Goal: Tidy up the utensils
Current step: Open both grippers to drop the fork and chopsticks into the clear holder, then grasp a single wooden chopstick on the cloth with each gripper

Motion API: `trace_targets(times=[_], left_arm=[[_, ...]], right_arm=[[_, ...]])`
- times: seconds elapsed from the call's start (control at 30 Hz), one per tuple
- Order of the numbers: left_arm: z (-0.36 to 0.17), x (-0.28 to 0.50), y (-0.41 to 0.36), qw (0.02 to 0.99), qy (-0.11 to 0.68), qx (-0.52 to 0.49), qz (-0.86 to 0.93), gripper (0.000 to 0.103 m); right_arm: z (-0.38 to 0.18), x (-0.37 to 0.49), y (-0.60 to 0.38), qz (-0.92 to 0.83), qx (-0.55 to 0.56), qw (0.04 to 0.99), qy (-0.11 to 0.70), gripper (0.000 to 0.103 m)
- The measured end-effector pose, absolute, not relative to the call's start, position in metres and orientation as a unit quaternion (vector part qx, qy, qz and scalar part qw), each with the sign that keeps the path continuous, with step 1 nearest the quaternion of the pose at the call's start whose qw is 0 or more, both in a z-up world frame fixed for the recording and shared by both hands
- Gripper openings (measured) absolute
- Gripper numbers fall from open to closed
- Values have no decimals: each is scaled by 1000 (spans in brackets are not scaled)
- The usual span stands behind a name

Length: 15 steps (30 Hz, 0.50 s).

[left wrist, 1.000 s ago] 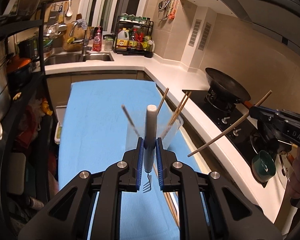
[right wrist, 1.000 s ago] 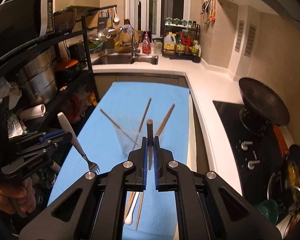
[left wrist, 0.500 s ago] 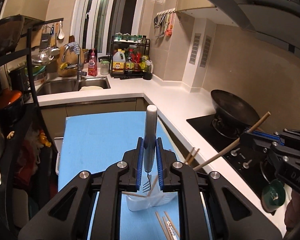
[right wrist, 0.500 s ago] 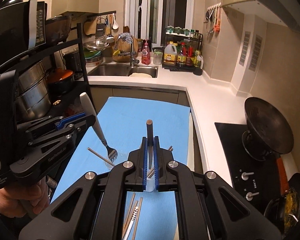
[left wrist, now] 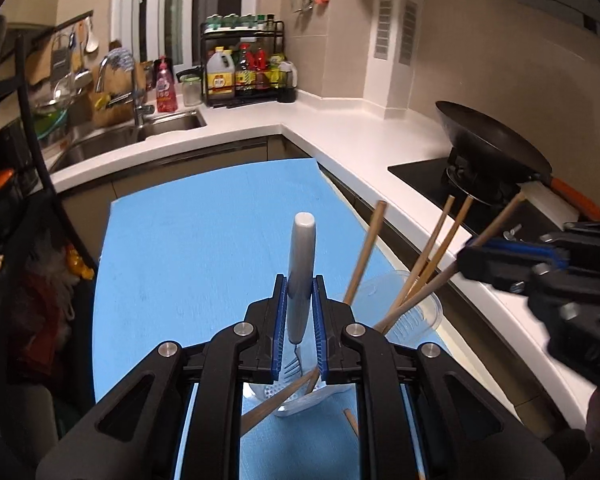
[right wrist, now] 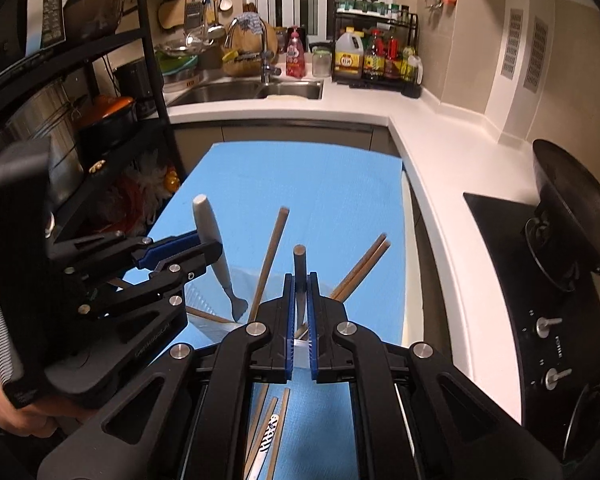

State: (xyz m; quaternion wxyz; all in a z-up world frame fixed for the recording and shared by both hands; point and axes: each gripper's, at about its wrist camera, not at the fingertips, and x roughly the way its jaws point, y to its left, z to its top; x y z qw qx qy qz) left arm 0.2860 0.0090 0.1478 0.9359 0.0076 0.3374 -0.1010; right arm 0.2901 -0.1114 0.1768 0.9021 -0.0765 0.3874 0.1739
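Observation:
My left gripper (left wrist: 299,318) is shut on a white-handled fork (left wrist: 301,264), handle up, tines down in a clear plastic cup (left wrist: 414,312) on the blue mat (left wrist: 204,248). The cup holds several wooden chopsticks (left wrist: 432,248). My right gripper (right wrist: 299,316) is shut on one chopstick (right wrist: 299,276), its lower end inside the cup (right wrist: 204,300). In the right wrist view the left gripper (right wrist: 188,258) holds the fork (right wrist: 212,236) over the cup's left side. The right gripper (left wrist: 512,268) shows at the right of the left wrist view.
Loose chopsticks and a patterned utensil (right wrist: 270,436) lie on the mat in front of the cup. A white counter (right wrist: 440,152) runs along the right with a wok (right wrist: 572,216) on the hob. A black shelf rack (right wrist: 100,120) stands left. A sink (right wrist: 256,90) lies behind.
Both grippers have come down to the cup. The fork's tines and the held chopstick's lower end now sit inside it.

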Motion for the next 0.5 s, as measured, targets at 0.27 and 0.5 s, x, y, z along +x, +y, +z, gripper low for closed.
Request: trace_targets(times=[0.27,0.5], left_arm=[[150,283,5,935,340,0,-103,14],[172,271,8,943,320,-6,-97,18]], right_arm=[[168,287,-115,165,-64,902,393,17],[186,267,-127,155,-57,911,377,26]])
